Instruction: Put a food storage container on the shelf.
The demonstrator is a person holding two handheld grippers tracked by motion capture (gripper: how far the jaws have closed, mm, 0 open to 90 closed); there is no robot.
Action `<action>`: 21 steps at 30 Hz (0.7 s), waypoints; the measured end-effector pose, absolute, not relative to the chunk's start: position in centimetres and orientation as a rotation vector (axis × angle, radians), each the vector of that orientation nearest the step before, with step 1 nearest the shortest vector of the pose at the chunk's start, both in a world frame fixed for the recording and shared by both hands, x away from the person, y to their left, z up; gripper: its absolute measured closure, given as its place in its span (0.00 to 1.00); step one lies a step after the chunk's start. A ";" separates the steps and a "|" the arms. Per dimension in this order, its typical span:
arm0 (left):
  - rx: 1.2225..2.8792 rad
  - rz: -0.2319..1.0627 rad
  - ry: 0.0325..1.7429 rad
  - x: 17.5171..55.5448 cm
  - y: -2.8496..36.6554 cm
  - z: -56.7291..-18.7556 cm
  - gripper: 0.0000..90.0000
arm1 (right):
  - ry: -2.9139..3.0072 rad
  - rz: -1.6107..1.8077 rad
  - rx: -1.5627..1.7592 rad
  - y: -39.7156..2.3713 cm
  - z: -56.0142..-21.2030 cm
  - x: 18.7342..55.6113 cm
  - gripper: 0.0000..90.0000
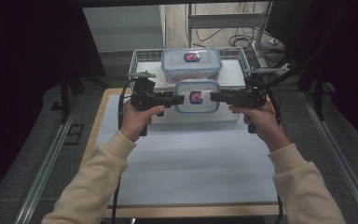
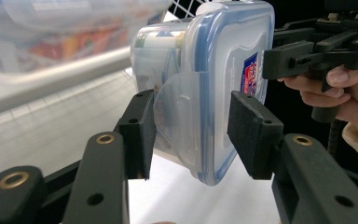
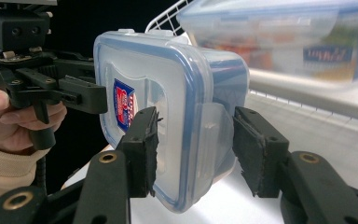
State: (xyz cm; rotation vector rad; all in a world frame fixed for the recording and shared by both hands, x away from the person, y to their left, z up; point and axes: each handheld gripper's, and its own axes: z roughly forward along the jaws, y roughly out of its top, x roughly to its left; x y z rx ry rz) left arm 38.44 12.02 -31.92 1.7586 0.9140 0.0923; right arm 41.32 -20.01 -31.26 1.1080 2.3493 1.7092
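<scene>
Cream sleeves come up from the bottom edge of the high view, each hand gripping 1 black tool. Left gripper and right gripper face each other across a small container, clear plastic with a blue-rimmed lid and a red-blue sticker. Container sits between the 2 tools, lifted off the white board that covers the table, roughly level.

In the left gripper view the jaws straddle the container's short end: left pad presses the side latch flap, right pad stands on the lid side, contact there hard to confirm. Reads as clamped on the container. Right gripper sits at the far end, hand behind it.

Right gripper view mirrors this: 1 pad on the lid face, the other just at the latch flap of the container; left gripper beyond.

Farther back, a wire basket holds a bigger container, same lid style.
</scene>
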 end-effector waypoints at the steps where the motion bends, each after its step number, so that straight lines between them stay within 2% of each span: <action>1: 1.757 0.090 0.914 38.6 12.1 -31.7 0.59 | 2.352 1.706 1.106 -19.9 -30.9 41.5 0.57; 12: 1.755 0.103 0.885 42.5 13.2 -27.1 0.58 | 2.340 1.685 1.085 -18.7 -25.7 45.2 0.57; 21: 1.748 0.093 0.886 46.8 13.6 -24.9 0.58 | 2.326 1.670 1.087 -18.2 -23.2 48.9 0.57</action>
